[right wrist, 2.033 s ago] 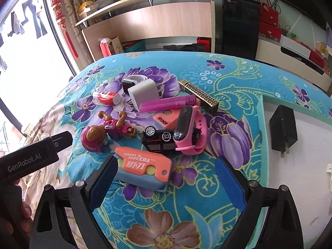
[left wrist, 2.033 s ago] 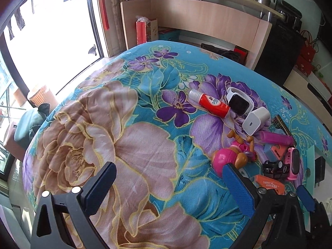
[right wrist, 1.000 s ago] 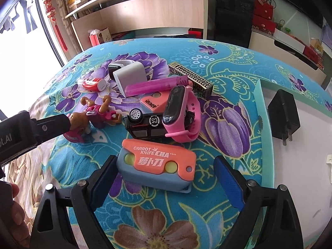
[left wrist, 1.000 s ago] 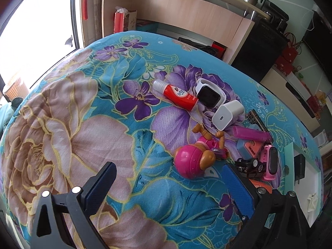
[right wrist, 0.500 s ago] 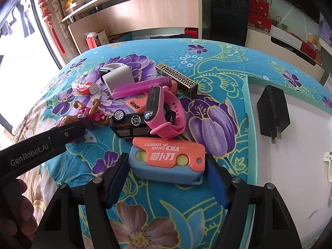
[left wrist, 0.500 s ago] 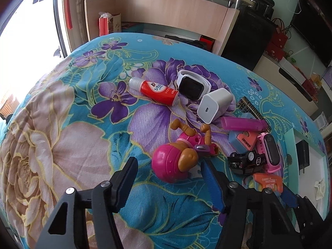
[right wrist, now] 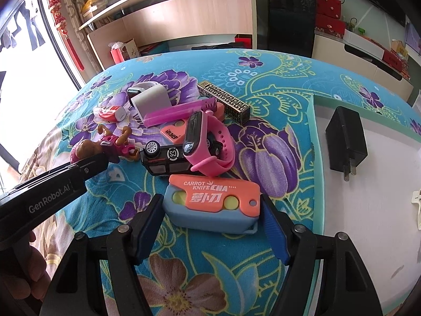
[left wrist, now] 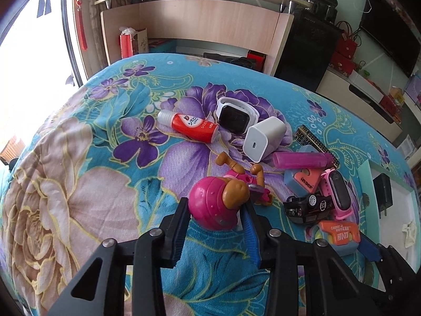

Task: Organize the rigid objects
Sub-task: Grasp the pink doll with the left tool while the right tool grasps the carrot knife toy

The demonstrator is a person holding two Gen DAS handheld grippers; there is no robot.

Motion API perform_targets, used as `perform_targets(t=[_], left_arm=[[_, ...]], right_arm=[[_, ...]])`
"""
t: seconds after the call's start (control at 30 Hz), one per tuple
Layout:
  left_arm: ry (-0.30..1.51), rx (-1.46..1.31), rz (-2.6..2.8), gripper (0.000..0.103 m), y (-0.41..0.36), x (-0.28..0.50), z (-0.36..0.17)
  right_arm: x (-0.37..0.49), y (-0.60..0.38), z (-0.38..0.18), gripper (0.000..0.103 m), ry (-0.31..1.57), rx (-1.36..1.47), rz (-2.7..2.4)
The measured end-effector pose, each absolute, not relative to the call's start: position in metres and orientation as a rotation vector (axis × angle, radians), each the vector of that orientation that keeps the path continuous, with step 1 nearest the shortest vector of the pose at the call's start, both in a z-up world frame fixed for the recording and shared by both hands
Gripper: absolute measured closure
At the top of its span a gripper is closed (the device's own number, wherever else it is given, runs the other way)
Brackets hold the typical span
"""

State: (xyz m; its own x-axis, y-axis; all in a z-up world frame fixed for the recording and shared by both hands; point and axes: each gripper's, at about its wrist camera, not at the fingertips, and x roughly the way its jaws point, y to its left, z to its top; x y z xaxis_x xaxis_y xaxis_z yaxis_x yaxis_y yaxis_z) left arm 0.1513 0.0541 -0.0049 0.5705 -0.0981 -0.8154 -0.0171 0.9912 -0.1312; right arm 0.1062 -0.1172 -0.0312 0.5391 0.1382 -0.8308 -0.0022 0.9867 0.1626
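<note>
The left gripper (left wrist: pixel 215 218) has just been closing its jaws, and now they pinch the round pink head of a little doll (left wrist: pixel 218 205) that lies on the flowery bed cover (left wrist: pixel 79 184). The right gripper (right wrist: pixel 210 218) has its jaws squeezed on both ends of the orange and blue carrot knife toy (right wrist: pixel 213 202), which lies flat on the cover.

Just past the knife toy sits a black toy car (right wrist: pixel 168 158) with a pink watch band (right wrist: pixel 208 142) leaning on it. Behind them lie a pink tube (right wrist: pixel 179 110), a white charger block (right wrist: pixel 150 100), a white smart watch (left wrist: pixel 236 113) and a red and white bottle (left wrist: pixel 192 125). A black and gold box (right wrist: pixel 223 100) lies near the tube.

To the right is a white tray with a green rim (right wrist: pixel 315 158). A black plug (right wrist: pixel 344 137) lies in it.
</note>
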Motion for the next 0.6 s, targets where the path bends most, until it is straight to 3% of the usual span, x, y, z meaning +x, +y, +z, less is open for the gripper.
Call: perform_targets(t=[0.6], left_arm=[[0.755, -0.111, -0.059, 0.062, 0.053, 0.126, 0.063]], right_arm=[[0.088, -0.134, 0.015, 0.031, 0.863, 0.172, 0.076]])
